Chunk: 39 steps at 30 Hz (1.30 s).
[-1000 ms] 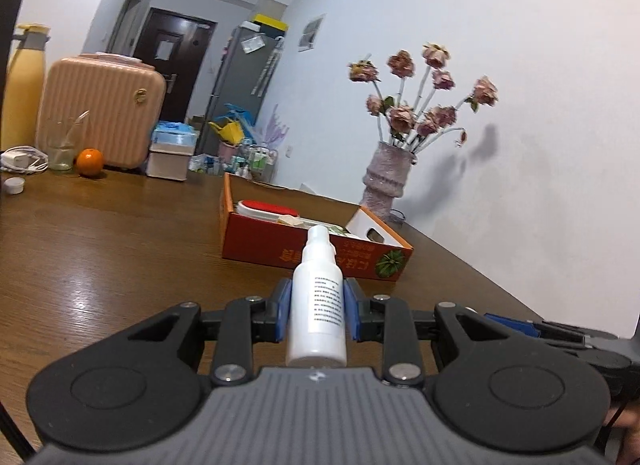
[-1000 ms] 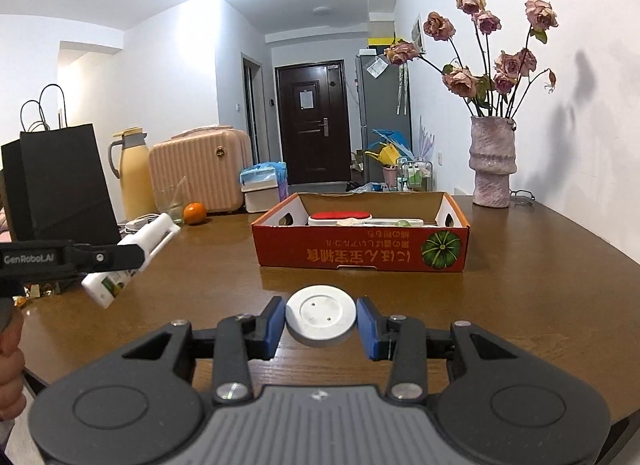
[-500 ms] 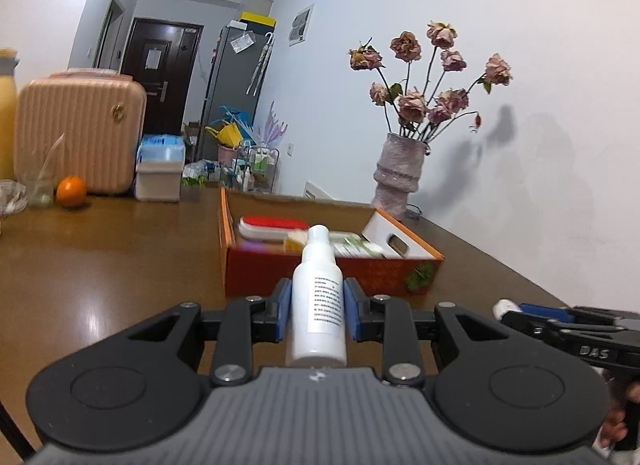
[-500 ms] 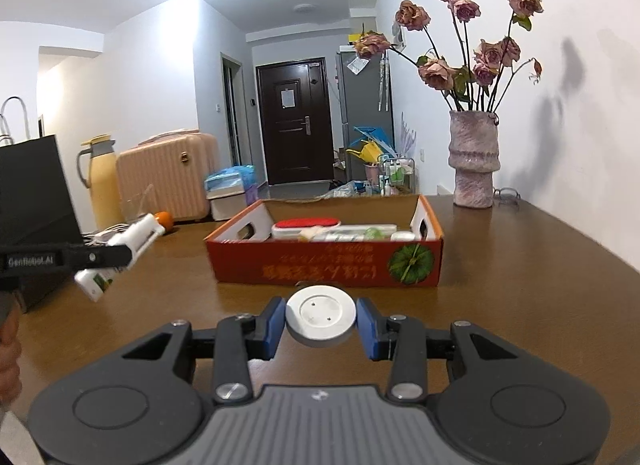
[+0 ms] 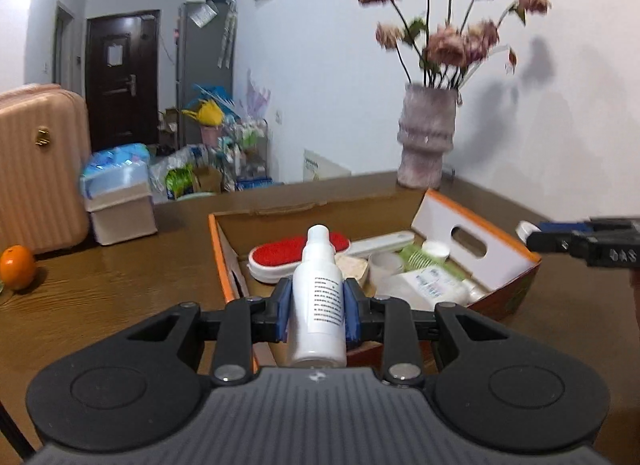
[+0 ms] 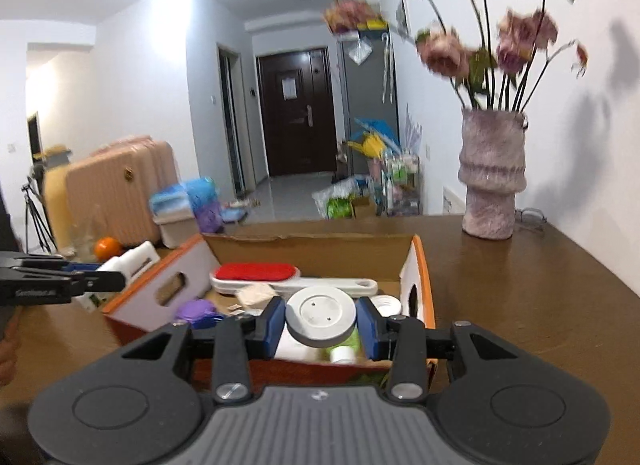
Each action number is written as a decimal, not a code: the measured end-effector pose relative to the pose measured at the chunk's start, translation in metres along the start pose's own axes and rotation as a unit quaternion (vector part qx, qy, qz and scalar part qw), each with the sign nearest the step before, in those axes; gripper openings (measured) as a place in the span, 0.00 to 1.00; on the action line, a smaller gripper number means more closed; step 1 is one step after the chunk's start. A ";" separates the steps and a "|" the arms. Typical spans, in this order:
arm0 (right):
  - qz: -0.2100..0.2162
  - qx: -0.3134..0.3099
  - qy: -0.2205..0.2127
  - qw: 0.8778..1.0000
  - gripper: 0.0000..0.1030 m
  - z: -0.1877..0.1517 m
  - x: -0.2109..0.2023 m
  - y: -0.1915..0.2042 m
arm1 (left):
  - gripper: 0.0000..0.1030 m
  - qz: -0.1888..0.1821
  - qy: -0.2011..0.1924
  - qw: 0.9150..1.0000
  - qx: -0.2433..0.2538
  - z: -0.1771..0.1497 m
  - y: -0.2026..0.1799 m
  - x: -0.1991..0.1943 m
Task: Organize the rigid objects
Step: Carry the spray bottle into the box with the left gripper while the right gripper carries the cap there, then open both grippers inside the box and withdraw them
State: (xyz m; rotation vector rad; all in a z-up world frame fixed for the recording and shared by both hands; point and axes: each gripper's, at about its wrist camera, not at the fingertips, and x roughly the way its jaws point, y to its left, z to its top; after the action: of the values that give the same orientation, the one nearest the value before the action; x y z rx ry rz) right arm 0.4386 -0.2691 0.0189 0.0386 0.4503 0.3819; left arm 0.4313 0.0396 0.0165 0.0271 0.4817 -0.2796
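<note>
Two grippers: left gripper (image 5: 316, 315) holds one bottle (image 5: 318, 297), right gripper (image 6: 322, 323) one disc (image 6: 321, 315).

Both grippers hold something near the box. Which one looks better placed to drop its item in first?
Right, probably. Its white disc already hangs over the box; the left's spray bottle sits nearer the box's front edge.

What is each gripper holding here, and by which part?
Left gripper: white spray bottle, clamped across its labelled body. Right gripper: round white disc, gripped at opposite edges of its rim.
</note>
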 end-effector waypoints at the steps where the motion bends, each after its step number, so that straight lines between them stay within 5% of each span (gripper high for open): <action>1: -0.003 -0.001 0.005 1.000 0.37 0.001 0.010 -0.003 | 0.27 -0.001 0.004 1.000 0.003 -0.001 0.001 0.008; 10: -0.045 -0.015 0.048 0.998 0.37 -0.005 0.081 -0.020 | 0.28 0.015 0.064 0.997 0.045 -0.012 0.003 0.060; 14: -0.056 -0.018 0.040 0.997 0.39 -0.011 0.092 -0.023 | 0.32 0.016 0.061 0.997 0.052 -0.015 0.005 0.061; 17: -0.053 -0.002 0.023 0.998 0.52 -0.012 0.088 -0.026 | 0.50 0.013 0.050 0.998 0.041 -0.011 0.007 0.054; 26: -0.045 0.053 -0.005 0.998 0.56 -0.004 0.072 -0.039 | 0.56 0.016 0.039 0.999 0.017 0.000 0.009 0.042; 39: -0.012 0.014 -0.005 1.000 0.72 0.036 -0.002 0.008 | 0.68 0.044 0.004 0.998 -0.046 0.029 0.001 -0.032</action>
State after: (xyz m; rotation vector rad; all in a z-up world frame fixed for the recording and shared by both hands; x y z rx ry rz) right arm 0.4499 -0.2602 0.0529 0.0620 0.4452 0.3515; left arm 0.4180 0.0462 0.0572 -0.0411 0.4987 -0.1708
